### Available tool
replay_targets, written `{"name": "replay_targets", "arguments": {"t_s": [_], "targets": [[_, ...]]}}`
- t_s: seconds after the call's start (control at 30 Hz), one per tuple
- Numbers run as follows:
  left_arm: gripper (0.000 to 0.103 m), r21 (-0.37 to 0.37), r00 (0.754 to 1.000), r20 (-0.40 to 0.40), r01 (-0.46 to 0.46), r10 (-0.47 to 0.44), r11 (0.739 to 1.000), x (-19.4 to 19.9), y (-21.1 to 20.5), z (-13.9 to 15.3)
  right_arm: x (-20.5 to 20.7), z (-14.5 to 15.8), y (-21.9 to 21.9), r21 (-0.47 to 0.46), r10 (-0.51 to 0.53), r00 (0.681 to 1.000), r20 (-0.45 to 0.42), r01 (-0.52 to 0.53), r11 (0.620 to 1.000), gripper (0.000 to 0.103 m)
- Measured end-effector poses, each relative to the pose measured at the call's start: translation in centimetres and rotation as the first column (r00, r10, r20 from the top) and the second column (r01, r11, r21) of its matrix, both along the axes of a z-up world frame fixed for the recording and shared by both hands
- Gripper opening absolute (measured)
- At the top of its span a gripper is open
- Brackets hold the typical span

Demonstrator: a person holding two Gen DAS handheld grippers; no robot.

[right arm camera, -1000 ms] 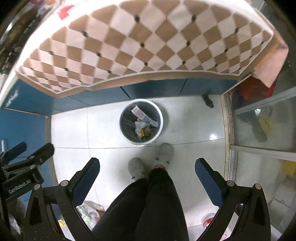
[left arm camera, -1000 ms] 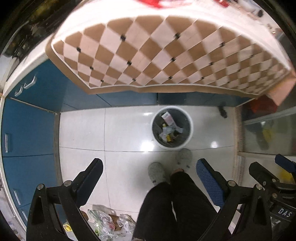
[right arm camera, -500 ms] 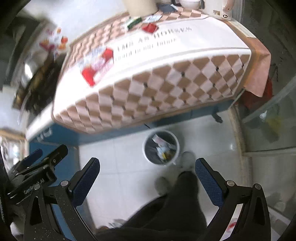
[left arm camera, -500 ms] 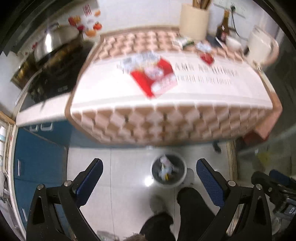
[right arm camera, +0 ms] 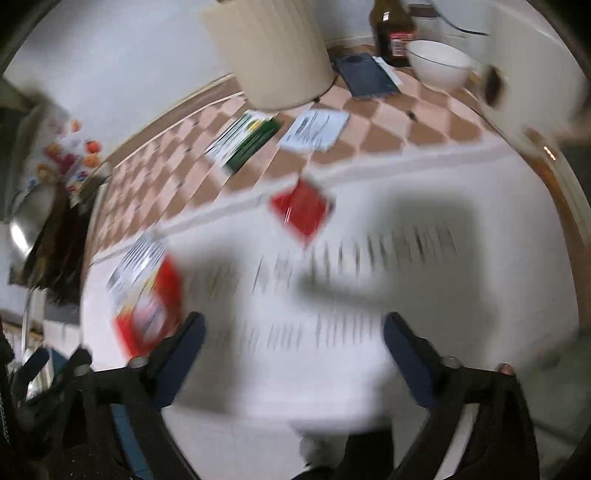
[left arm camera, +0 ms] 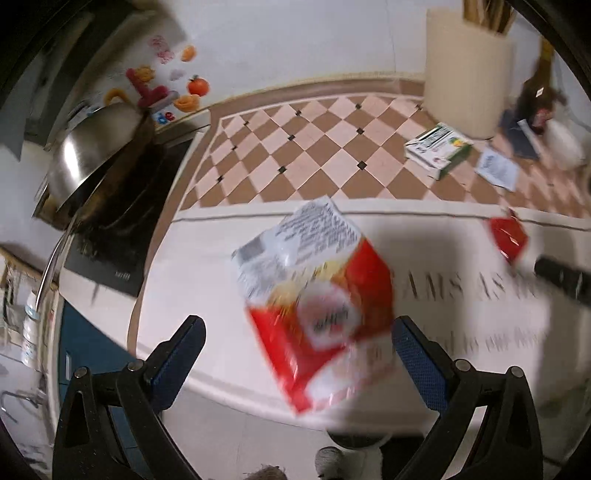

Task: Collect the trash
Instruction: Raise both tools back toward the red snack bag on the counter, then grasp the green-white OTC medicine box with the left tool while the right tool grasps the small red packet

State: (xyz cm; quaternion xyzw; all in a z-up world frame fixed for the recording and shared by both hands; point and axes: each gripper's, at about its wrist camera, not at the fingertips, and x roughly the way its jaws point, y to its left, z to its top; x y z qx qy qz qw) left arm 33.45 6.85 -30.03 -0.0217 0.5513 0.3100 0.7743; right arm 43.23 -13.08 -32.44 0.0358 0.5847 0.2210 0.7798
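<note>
A large red and white snack bag (left arm camera: pixel 314 291) lies on the cloth-covered counter (left arm camera: pixel 461 332), just ahead of my open, empty left gripper (left arm camera: pixel 299 347). It also shows blurred at the left of the right wrist view (right arm camera: pixel 147 295). A small red wrapper (right arm camera: pixel 301 210) lies ahead of my open, empty right gripper (right arm camera: pixel 293 343); it also shows in the left wrist view (left arm camera: pixel 508 238). A green and white carton (left arm camera: pixel 439 147) and a white paper packet (left arm camera: pixel 496 168) lie further back on the checkered part.
A tall cream utensil holder (left arm camera: pixel 465 66), a dark bottle (right arm camera: pixel 393 29), a white bowl (right arm camera: pixel 437 62) and a dark flat pad (right arm camera: pixel 365 75) stand at the back. A stove with a steel-lidded pot (left arm camera: pixel 92 147) is left. The bin's rim (left arm camera: pixel 358 439) shows below the counter edge.
Both grippers have swung up from the floor and the trash bin to the counter top and moved closer to it. Both stay open and empty. The views are motion-blurred.
</note>
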Motion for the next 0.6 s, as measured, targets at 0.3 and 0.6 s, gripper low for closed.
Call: {"name": "replay_targets", "arguments": {"t_s": [0.3, 0.6], "targets": [[0.103, -0.016, 0.992, -0.070, 0.109, -0.110, 0.994, 11.8, 1.0, -2.1, 9.6, -5.6, 5.8, -0.036, 0.187, 0.982, 0.034, -0.186, 0.982, 0.019], [0.103, -0.151, 0.853, -0.155, 0.478, -0.498, 0.865, 25.4, -2.3, -6.4, 15.5, -5.2, -2.7, 0.043, -0.079, 0.997, 0.017, 0.078, 0.996, 0.017]]}}
